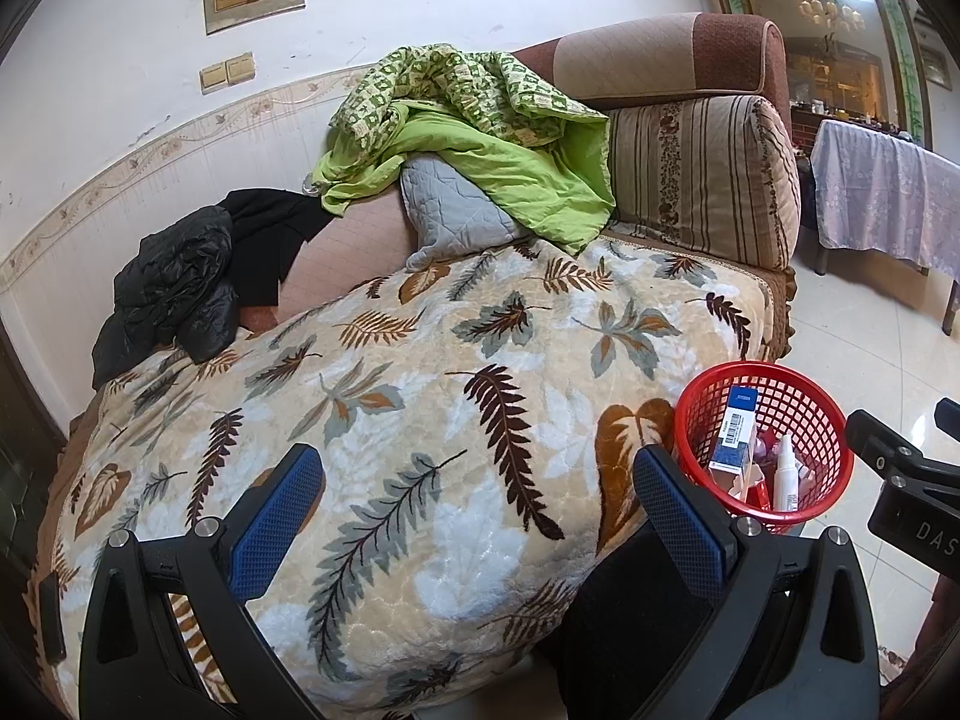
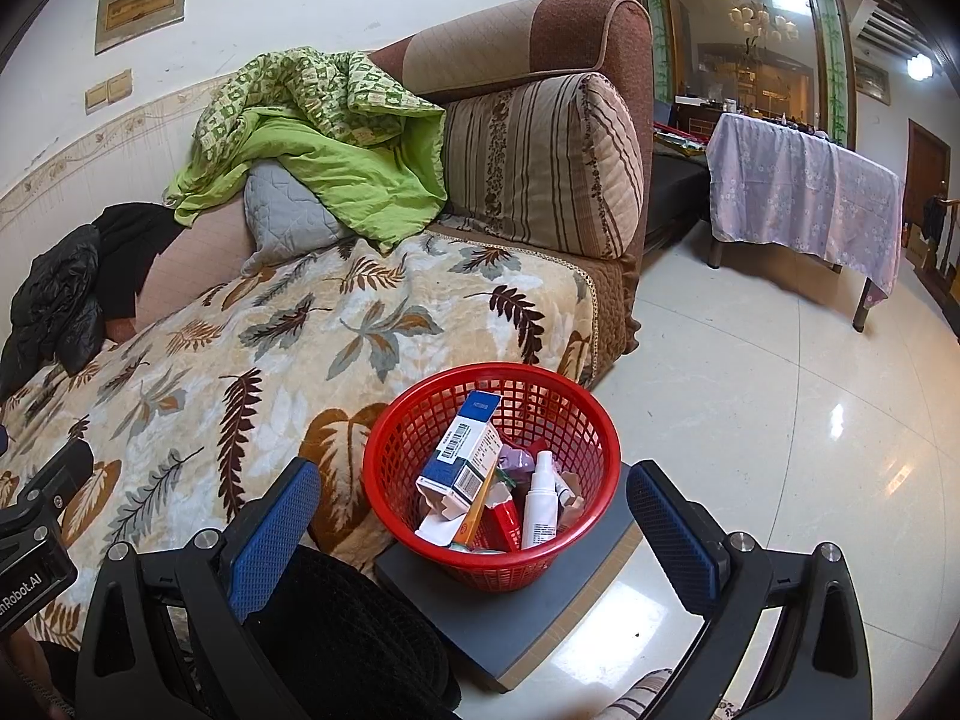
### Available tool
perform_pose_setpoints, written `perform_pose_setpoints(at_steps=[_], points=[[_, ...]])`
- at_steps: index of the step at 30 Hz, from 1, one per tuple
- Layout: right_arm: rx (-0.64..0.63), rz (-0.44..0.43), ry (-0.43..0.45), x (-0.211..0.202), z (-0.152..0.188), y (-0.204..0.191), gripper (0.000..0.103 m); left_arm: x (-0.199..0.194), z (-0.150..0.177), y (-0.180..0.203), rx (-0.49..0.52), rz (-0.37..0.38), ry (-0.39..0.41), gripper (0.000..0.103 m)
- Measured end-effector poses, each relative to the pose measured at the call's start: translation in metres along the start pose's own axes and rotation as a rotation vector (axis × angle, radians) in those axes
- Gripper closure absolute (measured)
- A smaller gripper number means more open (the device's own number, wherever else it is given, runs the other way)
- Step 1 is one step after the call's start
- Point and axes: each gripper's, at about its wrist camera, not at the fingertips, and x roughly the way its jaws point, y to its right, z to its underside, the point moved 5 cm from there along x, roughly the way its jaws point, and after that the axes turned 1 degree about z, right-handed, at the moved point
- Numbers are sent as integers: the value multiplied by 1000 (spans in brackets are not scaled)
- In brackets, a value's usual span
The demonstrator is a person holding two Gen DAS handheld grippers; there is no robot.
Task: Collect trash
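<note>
Spread wide and empty, the right tool (image 2: pixel 474 516) frames the red mesh basket (image 2: pixel 384 450) of trash on a grey platform (image 2: pixel 516 618); bare floor tiles (image 2: pixel 780 420) lie rightward. Left tool (image 1: pixel 480 516), equally open, hovers above the leaf-print blanket (image 1: pixel 420 420), basket beyond its right finger.

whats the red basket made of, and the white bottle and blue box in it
Red basket: glossy moulded plastic, judging by its open lattice wall and smooth rim. White bottle: smooth, opaque, probably plastic. Blue box: printed cardboard, with sharp folded edges and barcodes.
</note>
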Motion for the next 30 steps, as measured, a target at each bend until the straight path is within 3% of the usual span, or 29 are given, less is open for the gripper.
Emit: perform_pose_setpoints(at_steps=[22, 25, 30], points=[[-6, -11, 5, -2, -3, -4, 0, 1, 1, -5, -11, -10, 0, 0], [-14, -49, 12, -1, -7, -12, 0, 6, 2, -16, -29, -25, -13, 0], [-110, -152, -9, 17, -21, -65, 0, 21, 19, -60, -141, -82, -90, 0]])
